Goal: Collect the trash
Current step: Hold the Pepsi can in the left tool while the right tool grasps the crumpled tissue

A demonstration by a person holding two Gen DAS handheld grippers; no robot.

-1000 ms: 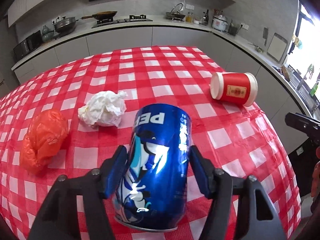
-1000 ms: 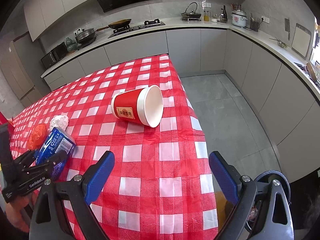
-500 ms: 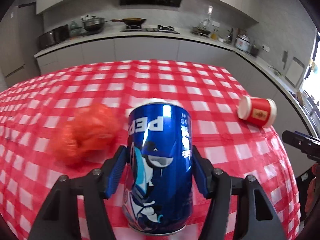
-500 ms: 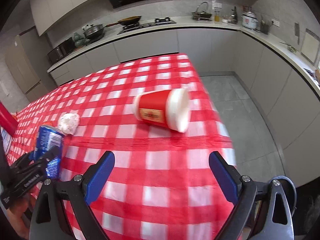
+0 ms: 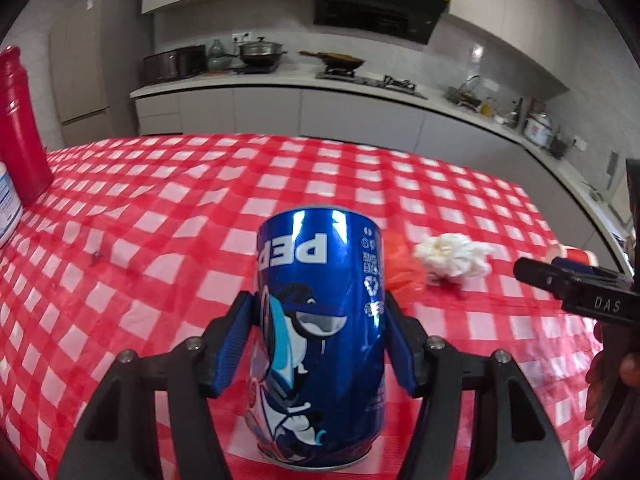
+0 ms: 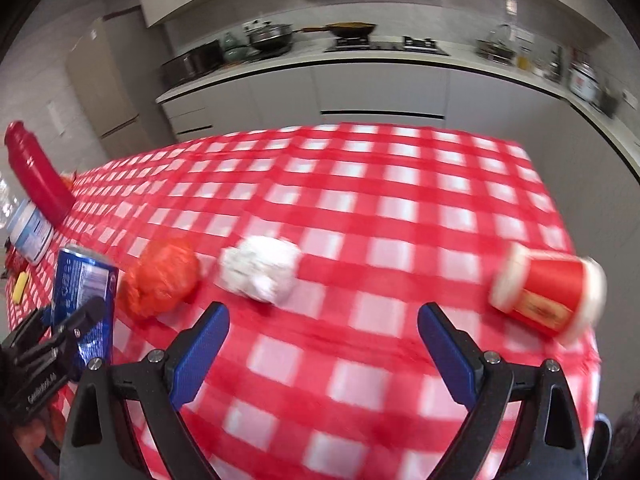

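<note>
Gripping a glossy blue can (image 5: 320, 340), left gripper (image 5: 318, 344) clamps it; right gripper (image 6: 322, 344) gapes wide, empty; only its view shows the paper cup (image 6: 548, 294) whole

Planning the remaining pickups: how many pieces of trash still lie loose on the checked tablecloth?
3: orange bag left, white paper wad beside it, red cup tipped near the right edge. Others may lie out of view.

Bench cloth (image 6: 360, 208): red-and-white check. Can (image 5: 320, 320): glossy blue, white lettering, cartoon figure in white and light blue. Crumpled bag (image 6: 160, 280): orange-red. Paper wad (image 6: 260, 272): white. Cup (image 6: 548, 296): red, white rims, gold label. Bottle (image 5: 20, 128): red. Fingers (image 6: 200, 356): blue pads, black frames.
</note>
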